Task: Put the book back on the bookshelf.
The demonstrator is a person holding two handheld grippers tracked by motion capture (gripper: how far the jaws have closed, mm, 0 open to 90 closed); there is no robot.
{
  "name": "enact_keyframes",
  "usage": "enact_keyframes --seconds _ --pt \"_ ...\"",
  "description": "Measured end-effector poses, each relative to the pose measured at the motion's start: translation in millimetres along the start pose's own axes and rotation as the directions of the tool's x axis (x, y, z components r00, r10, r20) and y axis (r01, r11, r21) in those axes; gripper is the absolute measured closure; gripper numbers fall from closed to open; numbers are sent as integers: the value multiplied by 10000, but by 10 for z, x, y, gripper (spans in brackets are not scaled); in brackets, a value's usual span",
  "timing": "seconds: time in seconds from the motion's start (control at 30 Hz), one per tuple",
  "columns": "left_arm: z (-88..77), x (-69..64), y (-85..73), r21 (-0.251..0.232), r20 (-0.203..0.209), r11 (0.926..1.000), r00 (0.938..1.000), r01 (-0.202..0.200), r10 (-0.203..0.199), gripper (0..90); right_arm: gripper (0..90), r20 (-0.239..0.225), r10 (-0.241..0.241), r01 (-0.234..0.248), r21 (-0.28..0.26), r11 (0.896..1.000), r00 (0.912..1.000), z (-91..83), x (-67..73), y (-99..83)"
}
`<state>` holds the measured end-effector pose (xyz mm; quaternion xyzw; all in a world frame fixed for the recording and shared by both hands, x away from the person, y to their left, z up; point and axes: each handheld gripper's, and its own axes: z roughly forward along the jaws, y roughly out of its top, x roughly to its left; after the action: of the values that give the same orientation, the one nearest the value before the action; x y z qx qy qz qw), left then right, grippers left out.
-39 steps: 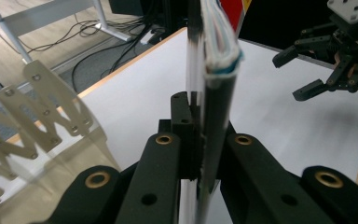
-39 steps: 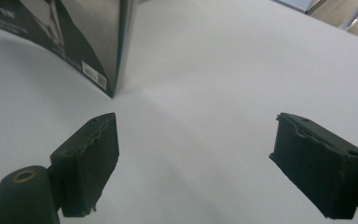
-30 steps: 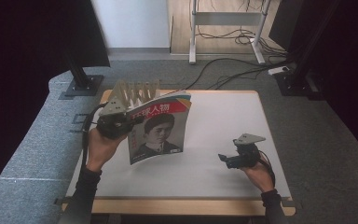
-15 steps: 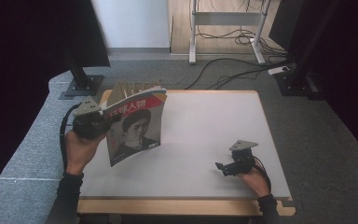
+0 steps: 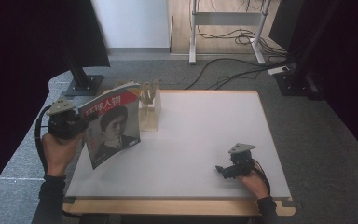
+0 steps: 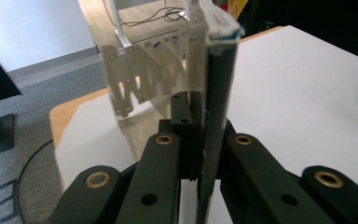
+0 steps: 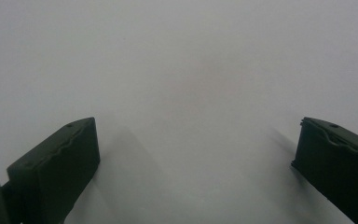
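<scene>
We find the left gripper with its jaws pinching the spine edge of a magazine; in the left gripper view the magazine stands on edge between the black jaws. Compared with a second ago, the magazine has been carried, upright and clear of the counter, from beside the rack toward nine o'clock, and now hangs at the counter's left edge. The clear slotted rack at eleven o'clock, previously hidden behind the cover, stands exposed and empty on its near side.

The right gripper has just been opening its jaws, which are now spread wide with nothing between them; the right gripper view shows bare white counter under them. It has settled low at five o'clock.

We judge that the magazine has been withdrawn from the rack and that setting it down is the step outstanding.
</scene>
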<state>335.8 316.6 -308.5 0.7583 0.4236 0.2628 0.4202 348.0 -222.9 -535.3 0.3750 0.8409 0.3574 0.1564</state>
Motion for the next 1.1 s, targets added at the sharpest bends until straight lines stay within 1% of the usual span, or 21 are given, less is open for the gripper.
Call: enact_keyframes --seconds 0.1,0.2,0.4,0.6,0.7,0.73,0.83,0.97,1.07,1.1 --pt "1 89 4 -51 -249 9997 9994 248 -249 869 0 -14 19 -19 25 10000 10000 0 -2 -1" --pt "26 144 18 -110 -389 9990 9983 425 -429 869 0 -17 27 -27 26 10000 10000 1 -3 -1" --pt "135 239 79 -214 -692 9974 9951 691 -704 869 0 -14 25 -25 23 10000 10000 2 -4 -2" --pt "260 317 163 -284 -926 9964 9923 804 -827 869 0 -16 7 -7 13 10000 10000 3 -5 -3" --pt "301 344 207 -409 -837 9944 9914 971 -1002 870 0 -32 23 -23 27 10000 10000 2 -5 -2" --pt "309 346 221 -420 -812 9943 9916 979 -1011 870 0 -31 26 -26 28 10000 10000 2 -5 -2" --pt "351 340 275 -540 -933 9935 9901 1005 -1052 870 0 -36 38 -38 39 10000 10000 2 -4 -2" --pt "448 334 328 -691 -1116 9935 9889 905 -979 870 0 -32 46 -45 37 10000 10000 2 -4 -2" --pt "544 343 338 -974 -1172 9907 9874 950 -1062 870 0 -31 46 -46 27 10000 10000 3 -4 -2" --pt "589 348 325 -1103 -1113 9896 9883 919 -1042 870 0 -29 43 -43 28 10000 10000 3 -4 -2"
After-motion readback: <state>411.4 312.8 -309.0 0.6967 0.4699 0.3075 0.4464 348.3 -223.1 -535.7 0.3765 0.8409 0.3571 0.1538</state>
